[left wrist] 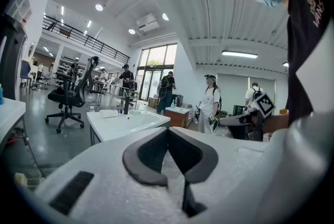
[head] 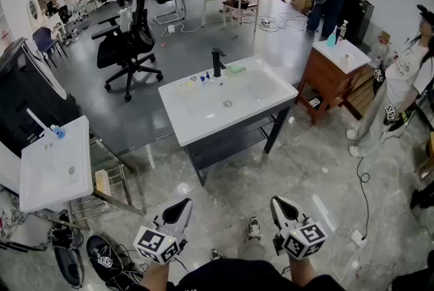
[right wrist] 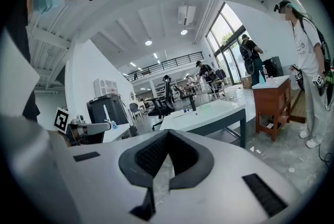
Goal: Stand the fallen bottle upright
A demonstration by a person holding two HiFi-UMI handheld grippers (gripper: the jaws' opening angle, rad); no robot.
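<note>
Facing the white sink (head: 196, 121) across open floor, well apart from both tools. Set at an angle, with one corner pointing back this way.

Down at the bottom edge, holding the left gripper (head: 180, 209) and the right gripper (head: 281, 208) side by side, both aimed up-frame toward that sink. Jaws pressed together on each, pads meeting at the tip, nothing caught between them; same story close up on the left gripper (left wrist: 168, 131) and the right gripper (right wrist: 167, 134).

On the sink's far ledge, a black faucet (head: 217, 62) standing upright. Just right of it, a green dish (head: 236, 69).

Left of the faucet, a scatter of small items (head: 193, 81) along the ledge, most likely where the fallen bottle lies. Too small from here to pick out the bottle for certain, or to call which way its long axis runs.

Judging by line alone: almost straight ahead of the left gripper, further across from the right. Probably a left-hand reach, but only after closing the gap and parting those jaws.
</note>
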